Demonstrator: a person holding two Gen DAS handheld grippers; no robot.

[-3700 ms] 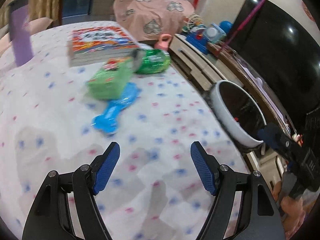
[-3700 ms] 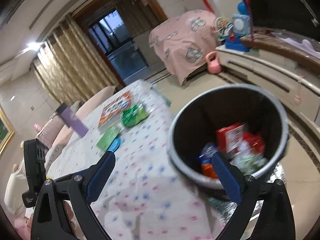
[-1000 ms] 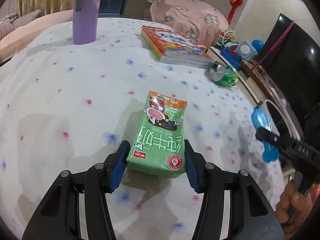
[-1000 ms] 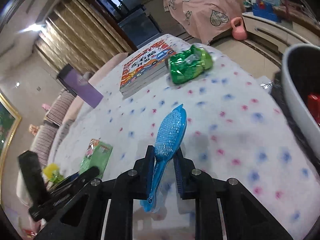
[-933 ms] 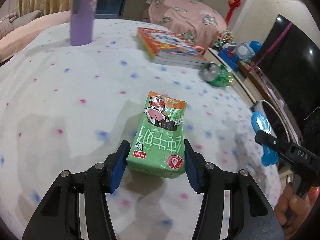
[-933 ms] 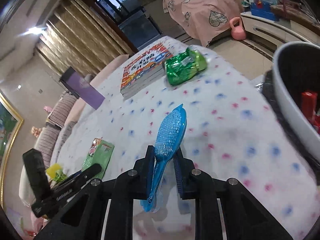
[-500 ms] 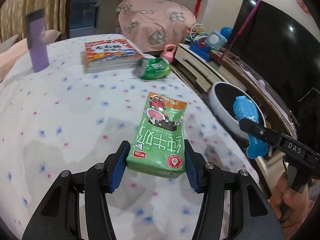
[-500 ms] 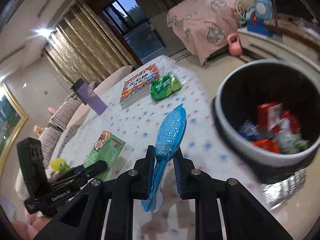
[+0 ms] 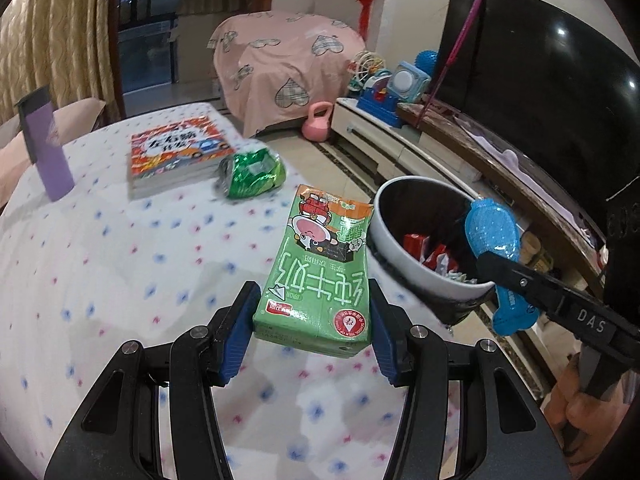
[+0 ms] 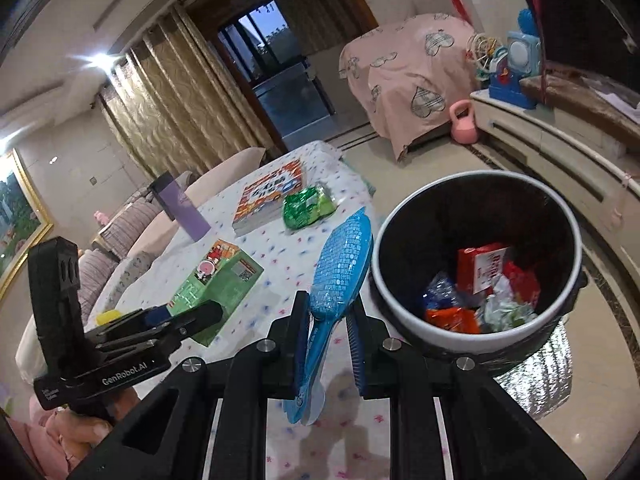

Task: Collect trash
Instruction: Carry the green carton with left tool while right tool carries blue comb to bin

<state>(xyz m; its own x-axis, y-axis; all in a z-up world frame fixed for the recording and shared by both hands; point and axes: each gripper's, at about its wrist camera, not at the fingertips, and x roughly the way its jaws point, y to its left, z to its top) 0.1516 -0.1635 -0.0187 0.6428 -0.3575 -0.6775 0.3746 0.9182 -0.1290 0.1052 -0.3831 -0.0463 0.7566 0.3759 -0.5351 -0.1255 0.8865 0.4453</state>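
In the left wrist view, a green milk carton (image 9: pixel 316 276) is clamped between the blue pads of the left gripper (image 9: pixel 312 332), its long axis running straight out along the fingers. The trash bin (image 9: pixel 404 264) is seen ahead of the jaws and to their right, with wrappers inside. The right gripper (image 9: pixel 494 264) is seen closer to the rim, with a blue wrapper (image 9: pixel 494 236) held over it.

In the right wrist view, the blue wrapper (image 10: pixel 340 276) is pinched between the nearly closed jaws of the right gripper (image 10: pixel 330 344), its long axis pointing forward. The bin (image 10: pixel 400 304) lies just right of the jaws, so the right hand is judged nearer to a drop. The carton (image 10: pixel 218 280) is held off to the left, over the spotted tablecloth (image 10: pixel 280 264).
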